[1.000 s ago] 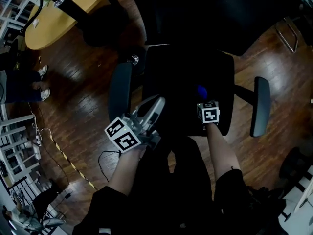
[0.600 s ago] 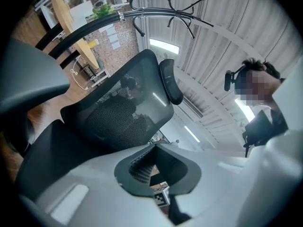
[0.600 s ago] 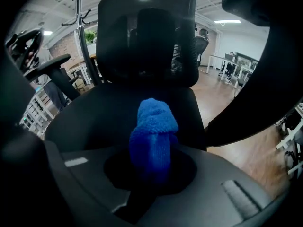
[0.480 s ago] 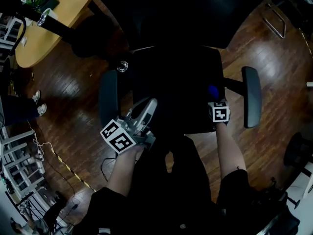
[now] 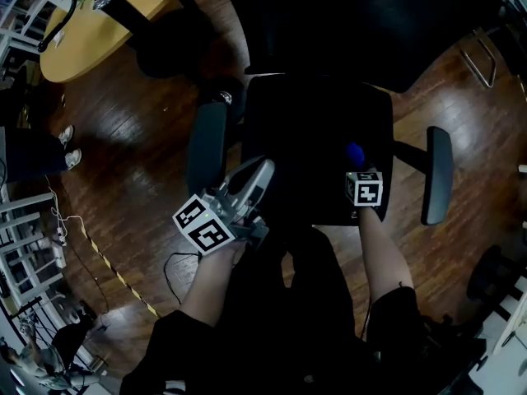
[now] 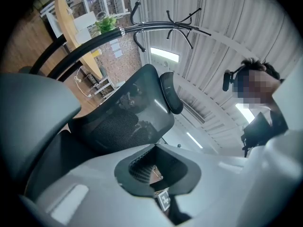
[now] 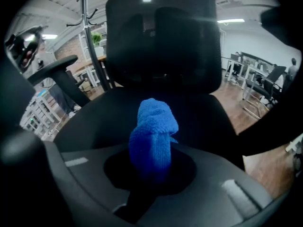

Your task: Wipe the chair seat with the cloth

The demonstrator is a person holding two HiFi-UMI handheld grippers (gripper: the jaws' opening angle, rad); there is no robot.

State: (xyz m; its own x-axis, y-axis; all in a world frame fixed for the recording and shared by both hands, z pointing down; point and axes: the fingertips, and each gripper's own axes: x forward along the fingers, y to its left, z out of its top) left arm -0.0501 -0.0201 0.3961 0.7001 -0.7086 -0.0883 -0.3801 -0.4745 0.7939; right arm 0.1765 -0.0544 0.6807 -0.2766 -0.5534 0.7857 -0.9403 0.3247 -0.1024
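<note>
Cloth (image 7: 154,136) fills my right gripper (image 7: 150,171): its dark jaws are clamped on a rolled wad of blue terry, whose nubby rounded end sticks out past the tips. In the head view that wad sits over the chair seat (image 5: 305,130) toward its 4 o'clock edge; I cannot tell whether it touches the fabric. My left gripper (image 6: 156,148) has its pale grey jaws drawn together, tips meeting, with nothing in them, and it hangs off the seat's 8 o'clock corner, tilted upward. The seat is a broad, matte black pad with rounded corners. Behind it rises a black mesh backrest (image 7: 161,37) topped by a padded headrest (image 6: 170,93). Two long, smooth grey armrests flank it, one at 9 o'clock (image 5: 207,142), one at 3 o'clock (image 5: 437,175). The floor (image 5: 140,188) is dark, glossy wood plank. A rounded pale-wood table (image 5: 99,23) stands at 10 o'clock, and a thin cable (image 5: 177,270) trails at 7 o'clock. My left gripper view also catches a black coat stand (image 6: 165,25) and a ribbed metal ceiling (image 6: 227,37).
</note>
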